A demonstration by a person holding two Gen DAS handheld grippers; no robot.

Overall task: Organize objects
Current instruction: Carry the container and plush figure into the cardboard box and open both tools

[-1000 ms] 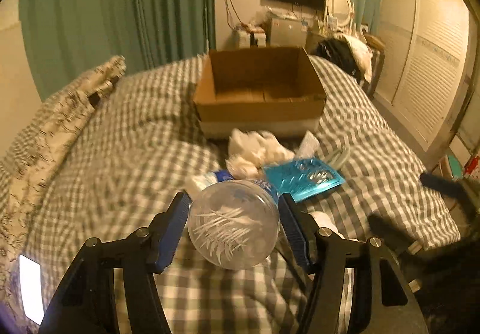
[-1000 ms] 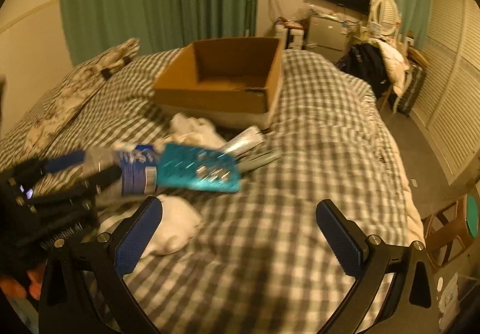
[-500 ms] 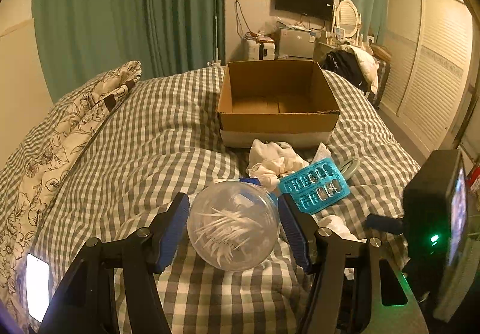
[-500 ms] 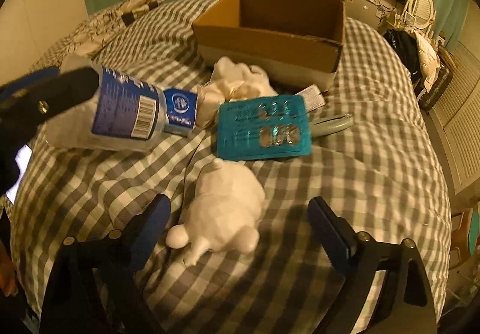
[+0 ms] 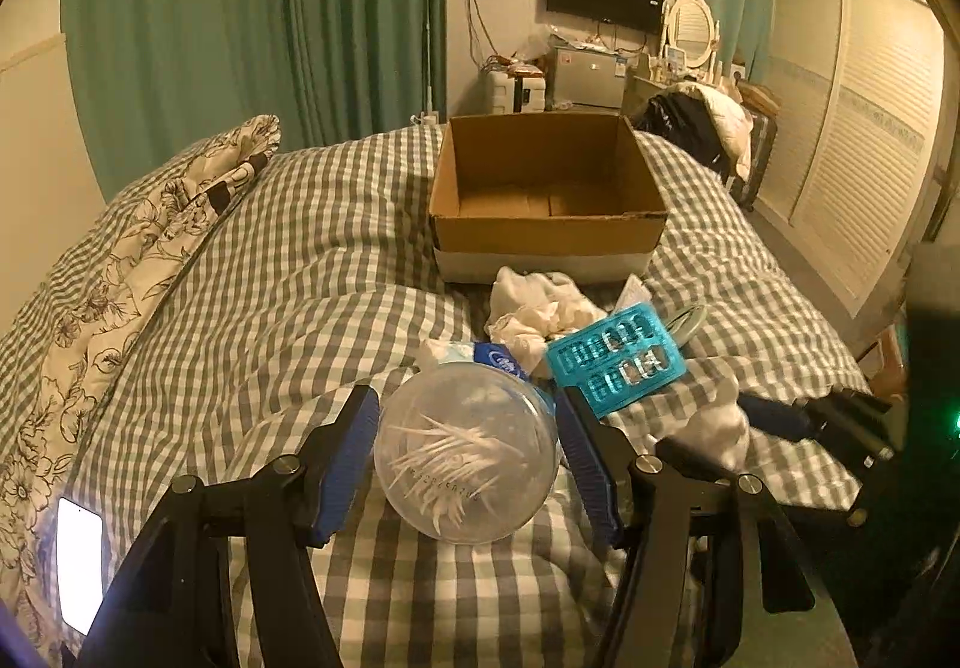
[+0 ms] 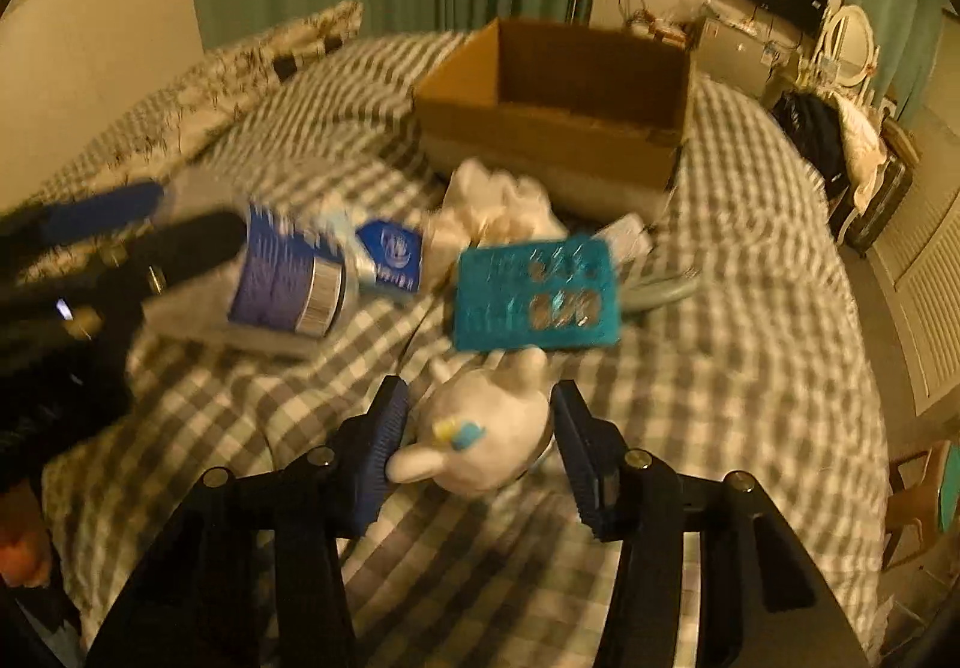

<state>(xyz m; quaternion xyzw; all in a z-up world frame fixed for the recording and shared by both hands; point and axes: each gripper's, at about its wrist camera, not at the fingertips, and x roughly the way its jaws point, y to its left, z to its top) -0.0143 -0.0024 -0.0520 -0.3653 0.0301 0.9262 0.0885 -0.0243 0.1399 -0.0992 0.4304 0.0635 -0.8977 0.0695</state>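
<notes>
Left tool (image 5: 468, 443): clamped on the clear cotton-swab jar (image 5: 465, 449), base toward the camera, pads pressed to its round sides; gripping across the width keeps the smooth plastic from rolling out.
Jar position: held lifted over the checked bed (image 5: 288, 272), short of the cardboard box (image 5: 546, 233), label end pointing forward.
Right tool (image 6: 477, 443): pads stand either side of the white plush toy (image 6: 486, 443), close to it, but the blurred frame does not show firm contact, so I cannot tell whether it is closed on it.
Toy position: lying on the bed just before the teal blister pack (image 6: 534, 293).
Other loose things: crumpled white cloth (image 5: 540, 305) touching the box front; a grey clip-like item (image 6: 660, 290) beside the pack.
Box: open-topped and seemingly empty, likely the place where everything goes.
Judged step: carry the jar to the box while the toy is being taken.
</notes>
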